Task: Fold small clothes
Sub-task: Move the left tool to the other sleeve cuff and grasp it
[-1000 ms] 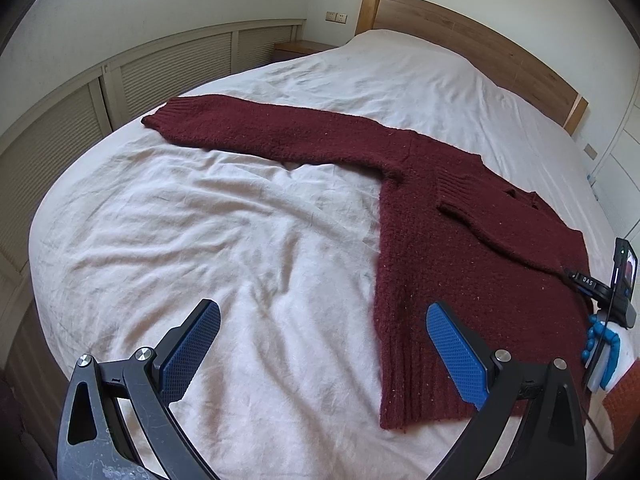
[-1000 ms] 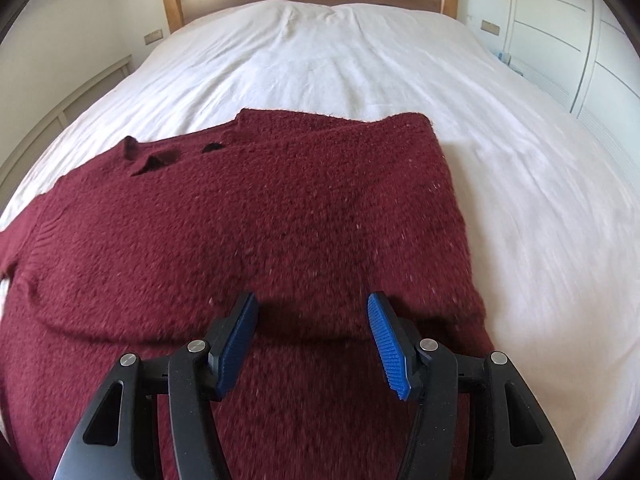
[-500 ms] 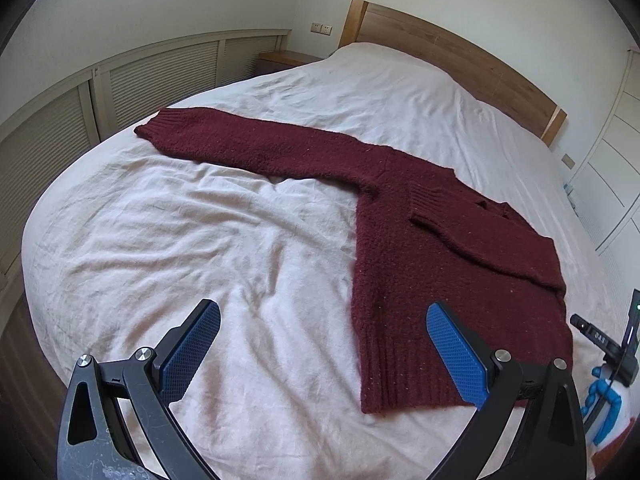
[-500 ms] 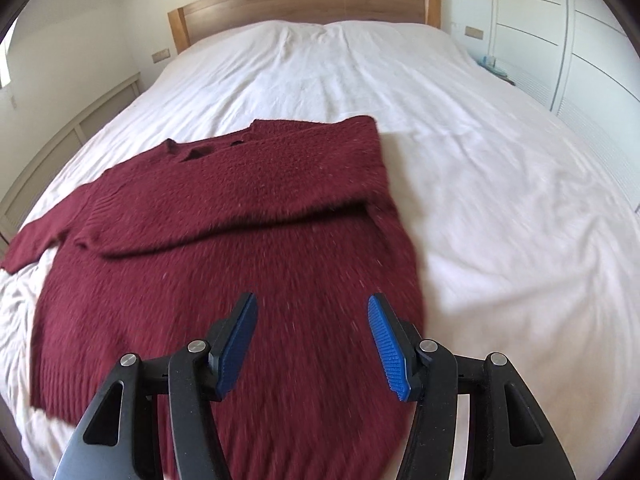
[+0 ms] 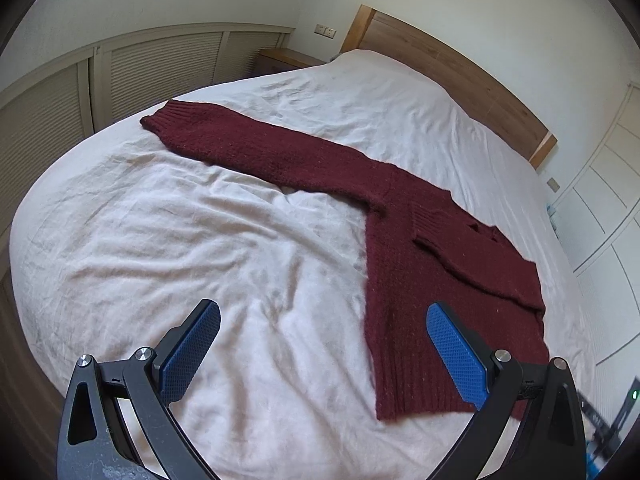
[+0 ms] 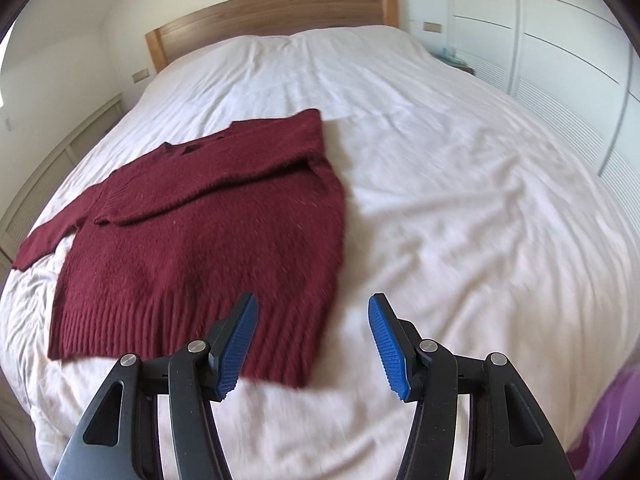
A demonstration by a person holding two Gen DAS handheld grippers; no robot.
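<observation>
A dark red knitted sweater lies flat on the white bedsheet. One sleeve stretches far out to the left toward the bed's edge. The other sleeve is folded across the chest, as the right wrist view shows on the sweater. My left gripper hangs open above the sheet, its right pad over the sweater's ribbed hem. Near the hem's right corner my right gripper is open with nothing between its pads, raised off the cloth.
A wooden headboard closes the far end of the bed. Louvred panels line the left wall and white wardrobe doors the right. A dark device on a stand sits by the bed's lower right. Purple cloth shows at the right edge.
The right gripper has pulled back and up from over the sweater's chest to beyond its hem, still open. The left view has drawn back a little and shifted, showing more of the outstretched sleeve.
</observation>
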